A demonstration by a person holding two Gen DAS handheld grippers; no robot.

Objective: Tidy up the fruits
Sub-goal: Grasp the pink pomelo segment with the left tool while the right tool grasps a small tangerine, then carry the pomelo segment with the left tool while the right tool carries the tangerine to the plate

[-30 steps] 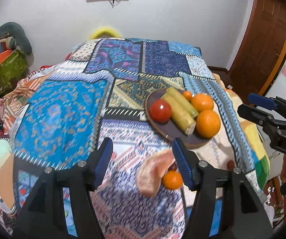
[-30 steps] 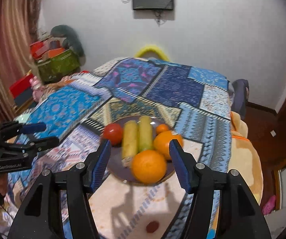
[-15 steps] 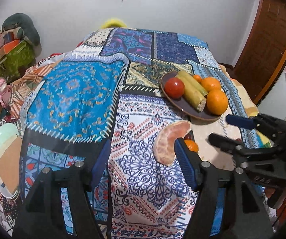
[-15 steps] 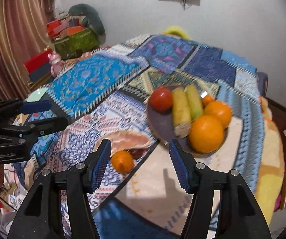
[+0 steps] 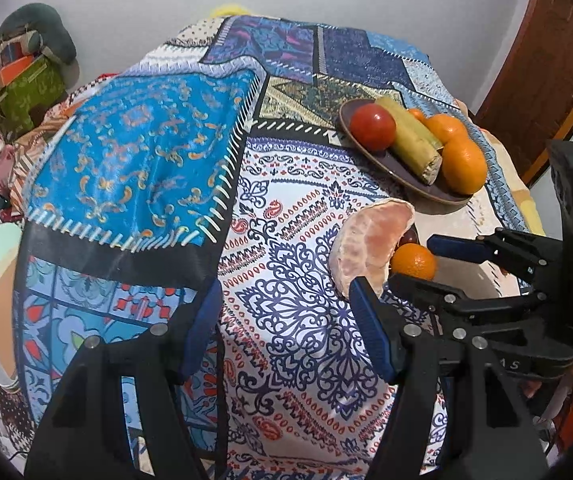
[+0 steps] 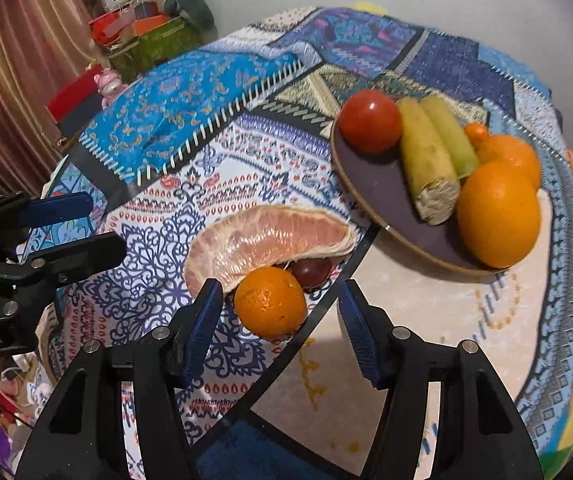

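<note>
Right wrist view, small orange (image 6: 270,302) between spread right fingers (image 6: 206,322), untouched; left fingers (image 5: 202,324) apart

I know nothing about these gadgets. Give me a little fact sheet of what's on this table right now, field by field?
surface: patchwork cloth over the table
plate: tomato, two sugarcane pieces, two large oranges, one small orange partly hidden
loose fruit: pomelo segment, small orange, dark round fruit, huddled together off the plate
right tool: open, fingers either side of the small orange, not gripping
left tool: open, empty
</note>
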